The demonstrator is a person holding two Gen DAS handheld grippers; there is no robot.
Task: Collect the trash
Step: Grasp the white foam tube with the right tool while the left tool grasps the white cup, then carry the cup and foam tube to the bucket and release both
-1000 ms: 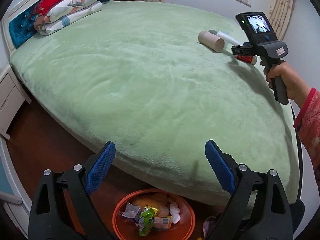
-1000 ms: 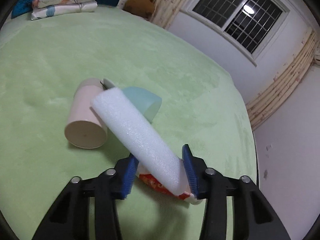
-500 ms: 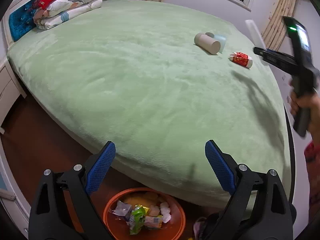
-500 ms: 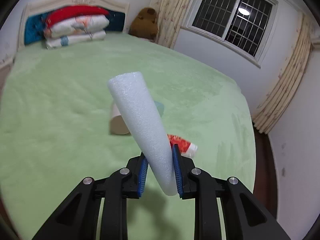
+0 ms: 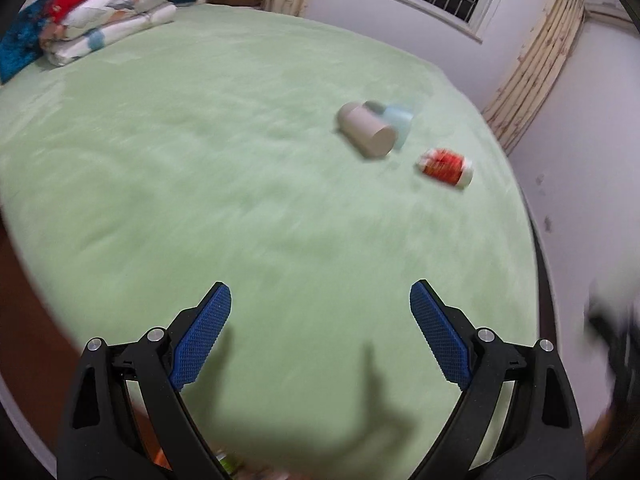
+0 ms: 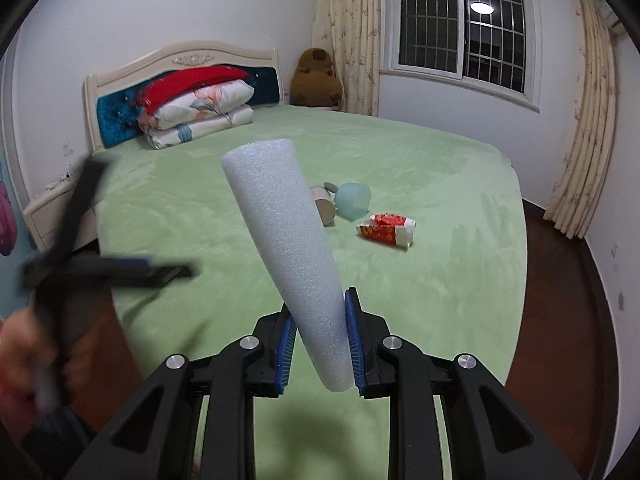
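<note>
Right tongs clamp our one foam tube | left tongs wide open, holding nothing | on bed: two cups, one red packet

Bed: we see green cover.
Headboard end: folded quilts.
Corner: brown teddy bear.

the right gripper clamps a white foam tube tilted up and left over the green bed. beyond it lie a beige cup, a blue cup and a red packet. the blurred left gripper is at the left.
</note>
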